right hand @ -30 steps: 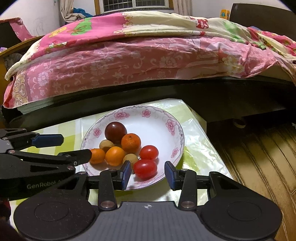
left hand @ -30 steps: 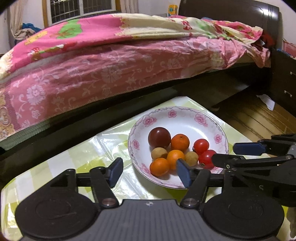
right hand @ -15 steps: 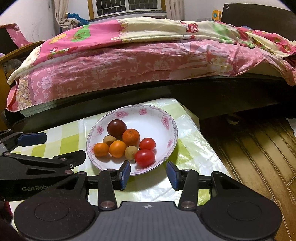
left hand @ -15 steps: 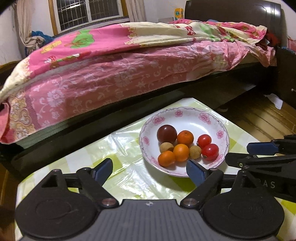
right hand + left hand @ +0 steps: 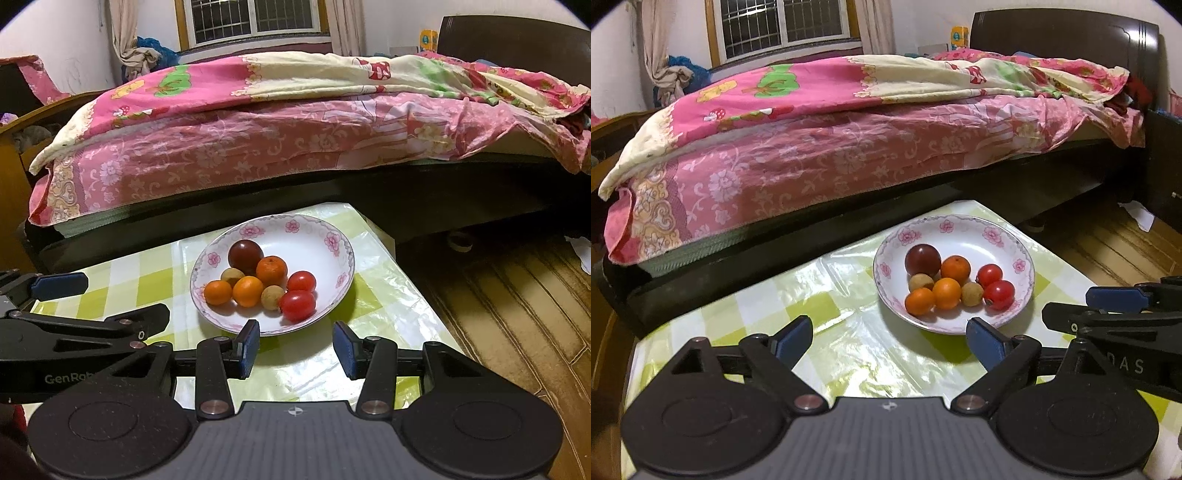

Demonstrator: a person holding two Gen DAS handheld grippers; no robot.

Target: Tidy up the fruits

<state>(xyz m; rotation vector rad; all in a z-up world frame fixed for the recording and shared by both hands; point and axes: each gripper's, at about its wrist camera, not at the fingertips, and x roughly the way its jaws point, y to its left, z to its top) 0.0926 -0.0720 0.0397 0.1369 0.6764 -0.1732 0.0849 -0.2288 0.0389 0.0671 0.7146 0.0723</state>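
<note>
A white flowered plate [image 5: 1015, 236] [image 5: 332, 229] stands on the green-checked table and holds a dark plum [image 5: 922, 259] [image 5: 245, 256], three oranges [image 5: 946, 293] [image 5: 248, 291], two red tomatoes [image 5: 998, 294] [image 5: 297, 305] and two small tan fruits [image 5: 972, 294] [image 5: 272, 297]. My left gripper [image 5: 891, 341] is open and empty, back from the plate's near-left side. My right gripper [image 5: 295, 349] is open and empty, just short of the plate's near rim. Each gripper shows at the edge of the other's view.
The table [image 5: 820, 306] has a shiny plastic cover; its right edge drops to a wooden floor [image 5: 517, 295]. A bed with pink bedding [image 5: 849, 147] runs close behind the table. A dark headboard [image 5: 1063, 40] stands at the far right.
Both grippers have drawn back and up from the plate, which now looks smaller and farther. The left gripper's jaws have opened wider. The fruits have not moved.
</note>
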